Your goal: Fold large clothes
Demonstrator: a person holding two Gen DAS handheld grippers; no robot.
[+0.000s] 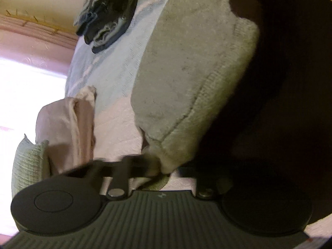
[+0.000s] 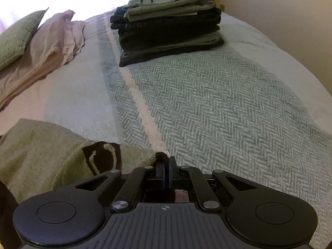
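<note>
Left hand-held gripper (image 1: 154, 169), left wrist view: jaws nearly closed, pinching a corner of the beige sweater (image 1: 186, 72) on the bed (image 1: 108, 66). Right hand-held gripper (image 2: 166, 166), right wrist view: fully closed on a dark-trimmed edge. Risk: shallow corner grips could slip under tension.

The right gripper (image 2: 165, 161) has its jaws pinched on the dark-trimmed edge of a beige knit sweater (image 2: 51, 155), which lies on a green herringbone blanket (image 2: 217, 103). Farther back sits a stack of folded dark and olive clothes (image 2: 170, 27); off left, a pink pillow (image 2: 51, 41).
</note>
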